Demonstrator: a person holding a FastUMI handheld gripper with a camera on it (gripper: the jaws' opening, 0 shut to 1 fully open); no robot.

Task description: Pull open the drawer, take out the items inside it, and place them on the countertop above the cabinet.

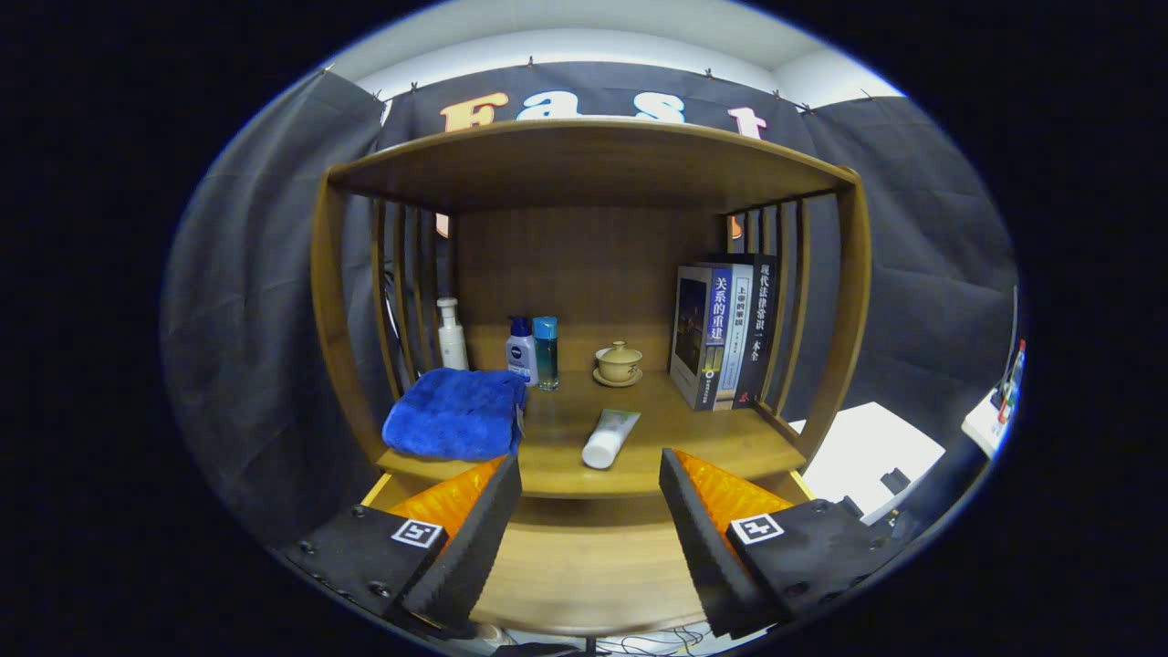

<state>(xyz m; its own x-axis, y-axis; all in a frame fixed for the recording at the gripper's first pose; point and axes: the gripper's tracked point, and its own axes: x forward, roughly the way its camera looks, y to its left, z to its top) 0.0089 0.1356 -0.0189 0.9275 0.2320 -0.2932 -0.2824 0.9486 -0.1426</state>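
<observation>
Claw (590, 511) open, nothing between its fingers, held above the pulled-out drawer (584, 575), whose visible wooden bottom lies bare below the fingers. On the bench (693, 433) just beyond: one white tube (610, 439) lying centre near the front edge, one folded blue towel (453, 413) at left. Farther back: one white pump bottle (452, 334), two smaller bottles (533, 352) side by side, one lidded cup on a saucer (619, 363), two upright books (725, 330) at right.
</observation>
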